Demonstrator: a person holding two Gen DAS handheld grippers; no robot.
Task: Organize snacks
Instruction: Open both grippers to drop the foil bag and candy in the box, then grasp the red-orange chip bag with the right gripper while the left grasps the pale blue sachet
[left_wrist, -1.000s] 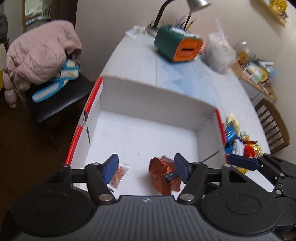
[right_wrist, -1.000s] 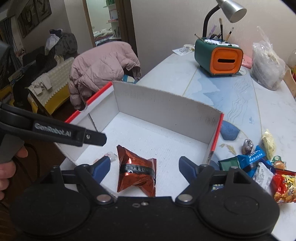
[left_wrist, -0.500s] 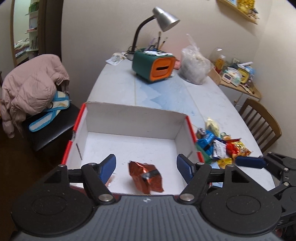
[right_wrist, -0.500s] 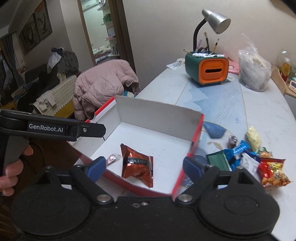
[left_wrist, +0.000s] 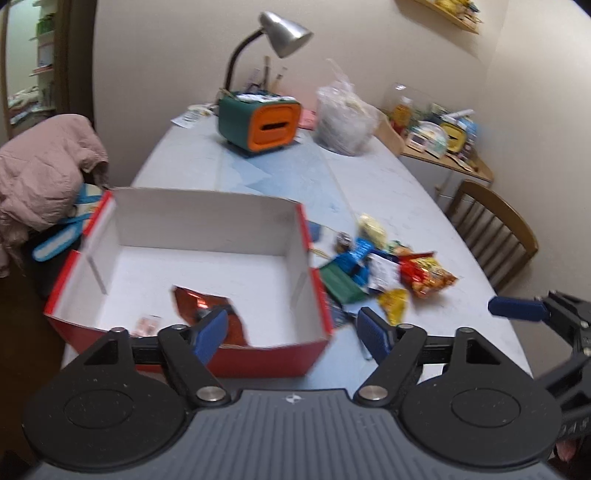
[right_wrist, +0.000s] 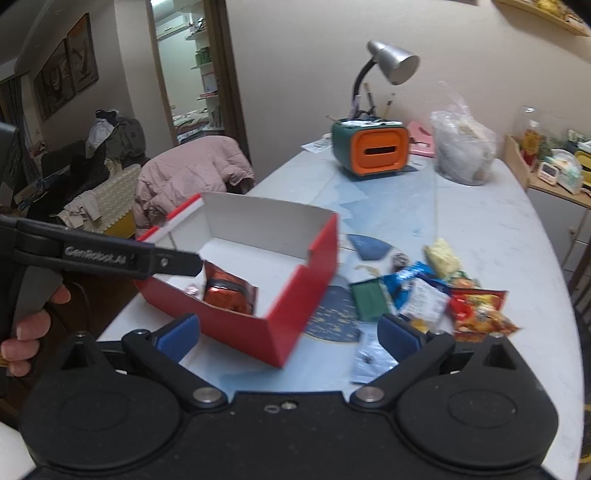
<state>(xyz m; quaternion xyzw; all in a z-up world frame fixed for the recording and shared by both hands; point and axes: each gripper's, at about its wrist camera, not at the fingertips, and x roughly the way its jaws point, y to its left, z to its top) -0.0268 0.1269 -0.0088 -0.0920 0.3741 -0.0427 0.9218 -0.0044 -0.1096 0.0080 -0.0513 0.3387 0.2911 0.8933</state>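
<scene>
Snacks: loose pile (right_wrist: 424, 291) on the bench (right_wrist: 480, 229), ahead of the right gripper's jaws and to their right; in the left wrist view (left_wrist: 384, 269) it lies ahead of and to the right of the left jaws.
Box: red outside, white inside (left_wrist: 207, 236), open-topped, on the bench just ahead of both grippers; its near wall crosses the gap of the left jaws.
Box contents: copper foil packet (right_wrist: 229, 291) and a small pink wrapper (left_wrist: 147, 325), both on the box floor, near the front wall, beyond the left finger of each gripper.
Left gripper (left_wrist: 291, 334): jaws apart, have just been opening; nothing clamped, blue pads touch nothing.
Right gripper (right_wrist: 288, 332): jaws wide apart, have just been opening; nothing clamped; the box's near corner shows in the gap, clear of the pads.
Left gripper in right view: black arm crossing in from the left, above the box's left side; a hand (right_wrist: 26, 328) grips its handle.
Right gripper in left view: one blue finger (left_wrist: 515, 309) at the right edge, above bare bench.
Far bench: green-and-orange holder (left_wrist: 258, 125), lamp (left_wrist: 284, 33), clear bag (left_wrist: 345, 125), all well beyond the jaws.
Left of bench: pink jacket (right_wrist: 188, 177) on a chair.
</scene>
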